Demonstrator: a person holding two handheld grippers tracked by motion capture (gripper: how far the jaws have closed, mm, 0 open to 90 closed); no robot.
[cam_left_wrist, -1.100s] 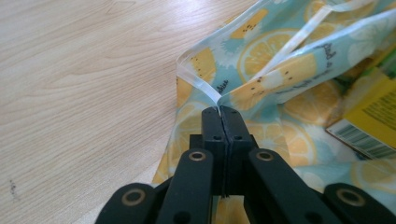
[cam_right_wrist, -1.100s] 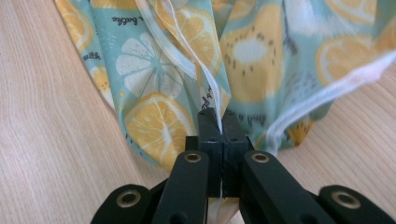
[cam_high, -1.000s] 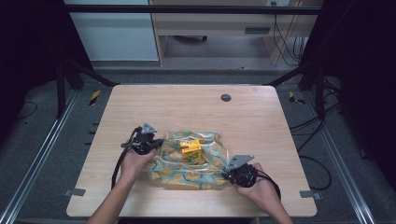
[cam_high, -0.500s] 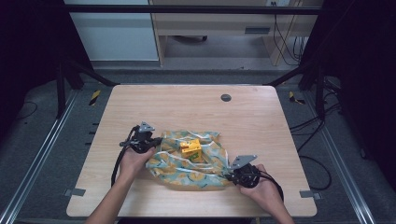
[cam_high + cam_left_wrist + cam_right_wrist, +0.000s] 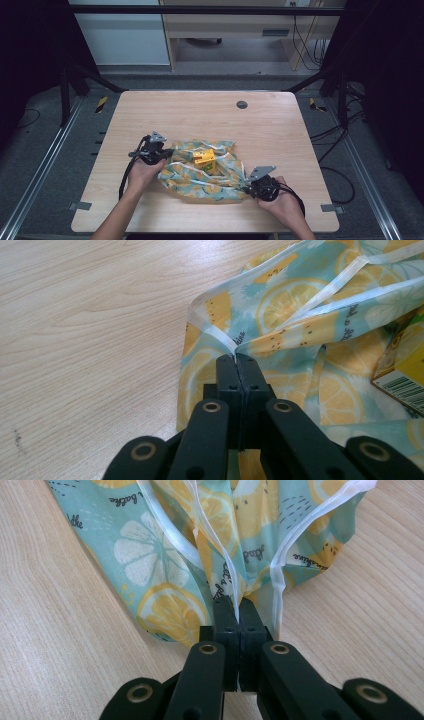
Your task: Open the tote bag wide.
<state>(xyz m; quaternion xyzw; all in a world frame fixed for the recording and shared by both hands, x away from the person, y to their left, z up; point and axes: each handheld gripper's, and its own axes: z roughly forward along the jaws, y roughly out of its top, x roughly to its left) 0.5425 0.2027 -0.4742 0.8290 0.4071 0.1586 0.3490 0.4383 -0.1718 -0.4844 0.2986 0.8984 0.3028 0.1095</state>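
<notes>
A teal cloth printed with yellow lemon slices (image 5: 210,175) lies bunched on the wooden table (image 5: 200,115). A small yellow box (image 5: 205,158) sits on its middle and shows at the right edge of the left gripper view (image 5: 402,375). My left gripper (image 5: 162,154) is shut on the cloth's left corner, with the white hem pinched at the jaw tips (image 5: 236,357). My right gripper (image 5: 247,187) is shut on the cloth's right corner (image 5: 235,605), and folds of the cloth (image 5: 165,555) fan away from it.
A round dark grommet (image 5: 242,104) sits in the table's far part. Black frame posts stand at both sides, and cables trail on the floor at the right. Bare wood lies all around the cloth.
Both grippers have drawn the cloth's corners slightly upward and inward, so the cloth is more bunched around the yellow box. Hands have barely shifted.
</notes>
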